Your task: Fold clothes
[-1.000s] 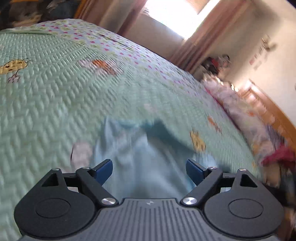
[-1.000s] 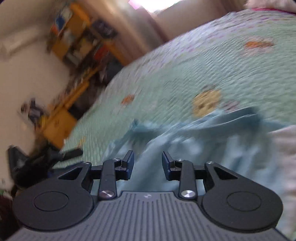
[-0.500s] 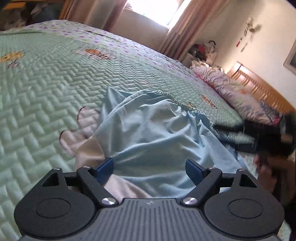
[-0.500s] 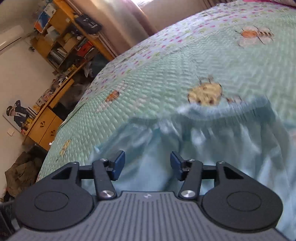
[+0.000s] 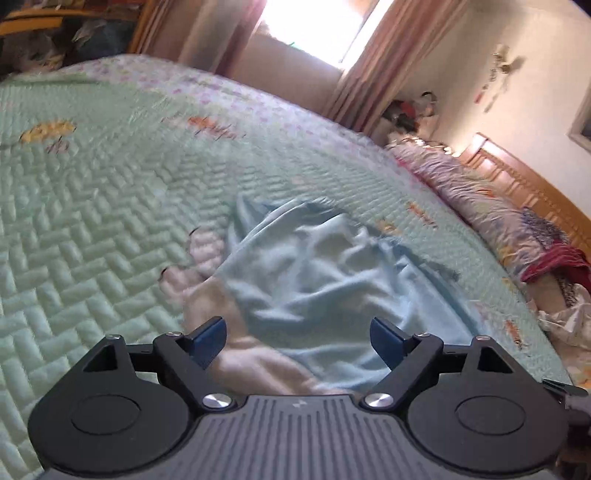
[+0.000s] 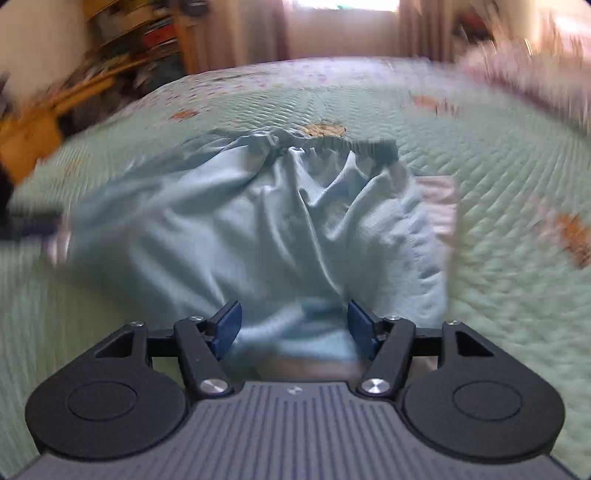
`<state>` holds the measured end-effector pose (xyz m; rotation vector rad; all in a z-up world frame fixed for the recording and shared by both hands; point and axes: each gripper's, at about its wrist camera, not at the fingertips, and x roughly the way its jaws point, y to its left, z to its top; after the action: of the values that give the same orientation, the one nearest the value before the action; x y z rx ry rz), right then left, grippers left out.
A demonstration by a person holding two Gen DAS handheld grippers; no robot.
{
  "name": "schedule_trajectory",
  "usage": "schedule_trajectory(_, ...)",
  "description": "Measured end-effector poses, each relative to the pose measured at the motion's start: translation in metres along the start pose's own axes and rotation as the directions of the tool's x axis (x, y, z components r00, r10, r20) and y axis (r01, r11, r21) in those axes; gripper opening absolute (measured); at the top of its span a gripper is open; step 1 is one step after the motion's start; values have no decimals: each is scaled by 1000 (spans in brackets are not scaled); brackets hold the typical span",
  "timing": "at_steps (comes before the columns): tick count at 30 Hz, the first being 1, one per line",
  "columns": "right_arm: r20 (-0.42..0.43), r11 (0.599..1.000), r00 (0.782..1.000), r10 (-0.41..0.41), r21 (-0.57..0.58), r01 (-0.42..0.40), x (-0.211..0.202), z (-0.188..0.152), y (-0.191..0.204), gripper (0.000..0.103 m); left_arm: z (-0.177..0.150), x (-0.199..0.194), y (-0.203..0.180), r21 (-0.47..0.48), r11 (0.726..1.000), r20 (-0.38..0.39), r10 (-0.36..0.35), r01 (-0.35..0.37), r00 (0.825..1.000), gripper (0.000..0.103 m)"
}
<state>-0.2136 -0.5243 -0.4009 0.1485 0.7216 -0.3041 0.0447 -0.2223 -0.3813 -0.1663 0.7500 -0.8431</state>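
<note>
A light blue garment [image 6: 266, 229] with a gathered elastic waistband [image 6: 332, 142] lies rumpled on the green quilted bedspread [image 6: 498, 258]. A pale pink cloth [image 6: 439, 206] shows under its right side; in the left wrist view that pink cloth [image 5: 207, 266] shows at the left of the blue garment [image 5: 325, 280]. My left gripper [image 5: 299, 338] hovers open over the garment's near part, nothing between its blue pads. My right gripper [image 6: 293, 328] hangs over the near hem, its jaws opening, with cloth lying below them and not pinched.
The bedspread [image 5: 92, 221] stretches wide to the left. Pillows and bedding [image 5: 491, 218] lie along a wooden headboard [image 5: 535, 192] on the right. Curtains and a bright window [image 5: 314, 33] stand behind the bed. Cluttered wooden shelves [image 6: 122, 40] stand at far left.
My right gripper has opened wider and swung round to face the garment's hem, waistband now at the far side. The left view shifted a little; the garment looks more rumpled.
</note>
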Motion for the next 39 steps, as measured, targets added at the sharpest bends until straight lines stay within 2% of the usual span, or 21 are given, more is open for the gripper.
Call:
schedule_trajectory(2,3,997,999,-39,-64,39,-16,-5,3,68,5,1,-9,28,1000,2,-13,13,1000,89)
schedule_trajectory(4,62,995,997,-36,-86,42,-27,2,5,68,6,10,-17,74,997,-15,-17,18,1000,94)
schedule_trajectory(5,99,994,995,-31,-103,42,-31,8,7,71,4,12,-16,85,996,-28,-6,8,1000,93)
schedule_trajectory(6,119,991,992,-38,-121,52,-29,11,9,78,1,14,-14,90,996,-41,12,-9,999,91)
schedule_trajectory(7,115,988,992,-50,-142,66,-18,14,8,82,-2,15,-11,96,995,-54,30,-25,998,89)
schedule_trajectory(10,-27,980,994,-103,-172,97,1,-5,-7,82,-11,18,-4,114,991,-92,85,-74,992,84)
schedule_trajectory(11,-19,989,996,-91,-123,88,-6,-9,-15,82,-11,15,-4,118,989,-83,96,-86,992,84)
schedule_trajectory(13,29,995,996,-79,-62,80,-25,-4,-18,82,-6,7,-7,125,987,-42,104,-98,994,86)
schedule_trajectory(15,134,995,990,-48,-77,59,-37,11,-1,82,1,8,-19,141,987,-8,80,-78,997,88)
schedule_trajectory(17,236,994,972,10,-108,16,-40,30,24,82,4,19,-32,174,981,-12,93,-89,996,90)
schedule_trajectory(20,275,986,960,59,-164,-14,-9,57,68,84,2,42,-36,200,973,-68,135,-119,988,90)
schedule_trajectory(22,182,979,983,4,-203,34,32,56,84,84,-4,53,-27,192,971,-110,166,-143,980,88)
schedule_trajectory(25,103,995,995,10,-99,1,62,33,65,85,-9,48,-23,205,971,-90,145,-124,985,89)
schedule_trajectory(27,101,998,993,65,7,-66,52,34,51,85,-9,44,-20,195,975,-75,127,-110,989,88)
schedule_trajectory(28,132,996,988,85,24,-89,40,36,47,85,-7,39,-21,178,979,-59,110,-98,992,88)
schedule_trajectory(30,223,996,971,85,6,-89,18,41,46,85,-5,29,-26,158,985,-11,74,-72,997,89)
schedule_trajectory(32,261,999,964,53,-16,-50,16,48,49,86,-3,26,-37,172,983,35,52,-57,998,91)
schedule_trajectory(34,206,1000,978,17,-18,-14,34,49,44,87,-2,33,-48,211,976,37,50,-57,998,92)
schedule_trajectory(36,73,1000,997,4,-2,-4,61,37,39,86,-5,46,-50,251,963,-7,107,-101,994,91)
schedule_trajectory(39,140,997,989,43,61,-51,43,34,31,86,-7,51,-32,191,974,-48,133,-121,990,89)
